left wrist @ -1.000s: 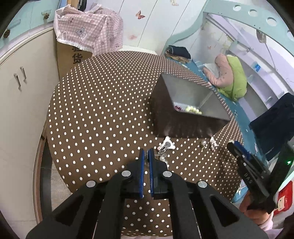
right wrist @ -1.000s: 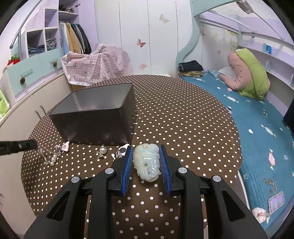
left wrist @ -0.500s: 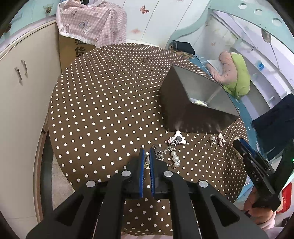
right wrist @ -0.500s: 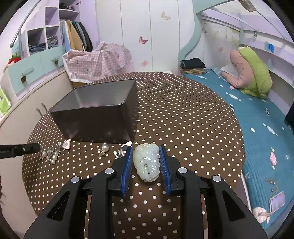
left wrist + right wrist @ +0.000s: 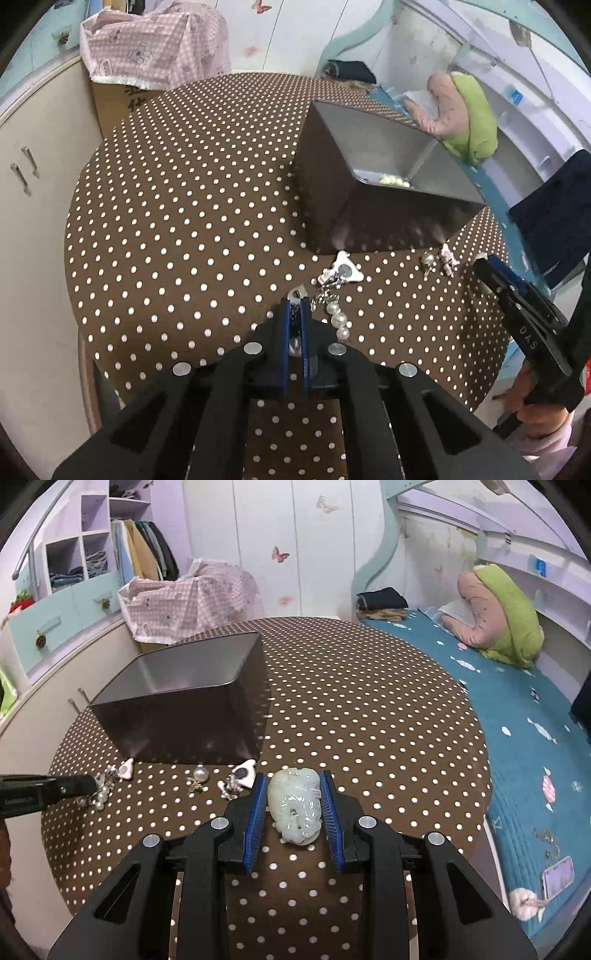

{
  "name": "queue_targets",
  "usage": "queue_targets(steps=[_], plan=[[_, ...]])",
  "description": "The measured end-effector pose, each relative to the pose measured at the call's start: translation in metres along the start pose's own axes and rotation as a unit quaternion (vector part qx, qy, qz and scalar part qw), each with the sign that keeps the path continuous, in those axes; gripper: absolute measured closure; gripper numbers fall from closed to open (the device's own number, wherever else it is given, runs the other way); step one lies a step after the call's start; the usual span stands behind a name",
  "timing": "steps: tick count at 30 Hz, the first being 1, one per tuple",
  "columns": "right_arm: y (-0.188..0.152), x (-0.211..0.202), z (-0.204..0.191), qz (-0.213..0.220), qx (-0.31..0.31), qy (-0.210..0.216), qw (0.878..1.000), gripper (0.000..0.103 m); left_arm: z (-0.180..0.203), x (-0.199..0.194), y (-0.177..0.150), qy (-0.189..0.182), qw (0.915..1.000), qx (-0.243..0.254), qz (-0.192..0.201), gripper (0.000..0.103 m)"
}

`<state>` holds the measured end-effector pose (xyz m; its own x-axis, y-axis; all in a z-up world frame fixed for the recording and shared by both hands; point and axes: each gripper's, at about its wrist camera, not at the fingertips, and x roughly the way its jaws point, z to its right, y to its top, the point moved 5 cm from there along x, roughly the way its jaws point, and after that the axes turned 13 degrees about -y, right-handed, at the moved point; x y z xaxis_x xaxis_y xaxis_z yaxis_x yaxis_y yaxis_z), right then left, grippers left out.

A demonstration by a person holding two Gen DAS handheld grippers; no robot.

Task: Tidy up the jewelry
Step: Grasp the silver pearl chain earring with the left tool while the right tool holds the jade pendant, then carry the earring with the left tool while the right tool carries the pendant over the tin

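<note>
A dark metal box [image 5: 373, 177] stands on the polka-dot table [image 5: 184, 221], with pale beads [image 5: 395, 181] inside; it also shows in the right wrist view [image 5: 184, 705]. My left gripper [image 5: 294, 306] is shut on the chain end of a pearl necklace [image 5: 338, 314] that lies in front of the box. My right gripper [image 5: 293, 801] is shut on a pale jade pendant [image 5: 295, 805] held above the table's near edge. A pearl earring [image 5: 199, 775] and a white charm [image 5: 242, 773] lie in front of the box.
A small pink-white charm [image 5: 448, 258] and a pearl earring [image 5: 428, 260] lie by the box's right corner. A bed with a blue cover [image 5: 517, 720] is to the right. A pink checked cloth [image 5: 155, 44] covers a carton behind the table.
My left gripper has dropped toward the table and moved forward, and the necklace now lies spread on the cloth. The right gripper has stayed nearly still with the pendant.
</note>
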<state>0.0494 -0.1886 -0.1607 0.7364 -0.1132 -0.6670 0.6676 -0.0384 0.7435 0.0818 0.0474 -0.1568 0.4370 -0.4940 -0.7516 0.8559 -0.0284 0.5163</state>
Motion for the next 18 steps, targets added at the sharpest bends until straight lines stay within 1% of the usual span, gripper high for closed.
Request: queue_targets(steps=[3,5,14,18], plan=[[-0.001,0.002,0.002,-0.005,0.002,0.002,1.000,0.073,0.002,0.001,-0.001,0.002,1.0000,0.005,0.000,0.100],[-0.001,0.001,0.001,-0.002,0.001,0.005,1.000,0.073,0.002,0.000,0.000,-0.004,1.0000,-0.002,0.004,0.100],[0.008,-0.008,0.004,0.016,0.003,0.006,1.000,0.073,0.003,-0.029,0.012,-0.028,0.9983,-0.012,0.050,0.101],[0.018,-0.017,0.004,0.037,0.001,0.009,0.999,0.073,0.006,-0.042,0.021,-0.031,0.9966,-0.012,0.075,0.101]])
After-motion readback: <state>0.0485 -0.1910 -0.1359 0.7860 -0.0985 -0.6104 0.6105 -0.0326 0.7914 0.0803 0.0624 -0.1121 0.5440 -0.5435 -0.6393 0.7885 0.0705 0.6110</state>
